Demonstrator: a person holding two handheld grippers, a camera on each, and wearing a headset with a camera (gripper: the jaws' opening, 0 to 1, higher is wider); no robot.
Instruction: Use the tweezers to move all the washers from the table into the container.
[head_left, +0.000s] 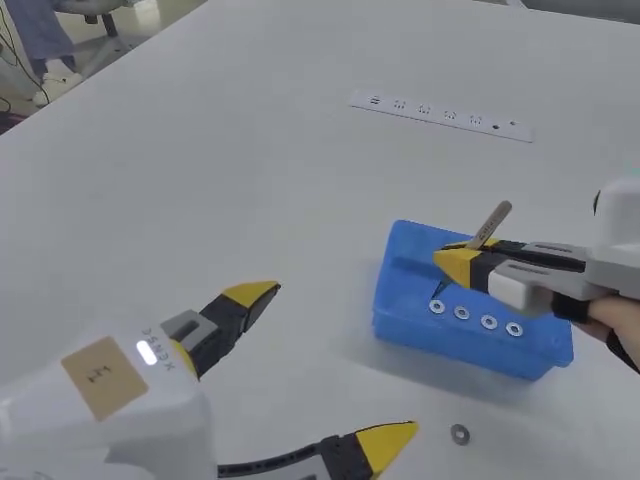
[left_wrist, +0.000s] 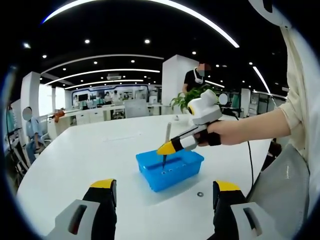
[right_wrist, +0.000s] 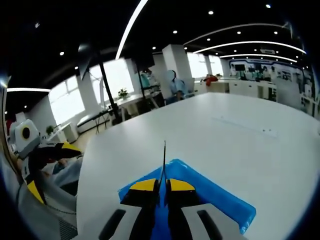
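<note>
Four washers in the container, one left on the table.
The right tongs (head_left: 458, 258) are pressed together on the tweezers (head_left: 490, 222), whose tips point down into the blue container (head_left: 440, 345), just above a row of four washers (head_left: 461, 314). The left tongs (head_left: 320, 368) hang spread and empty. The remaining washer (head_left: 459, 433) lies on the table (head_left: 250, 150) just beyond their nearer tip, beside the container.

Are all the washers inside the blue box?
No, one washer lies on the table outside the blue box.
</note>
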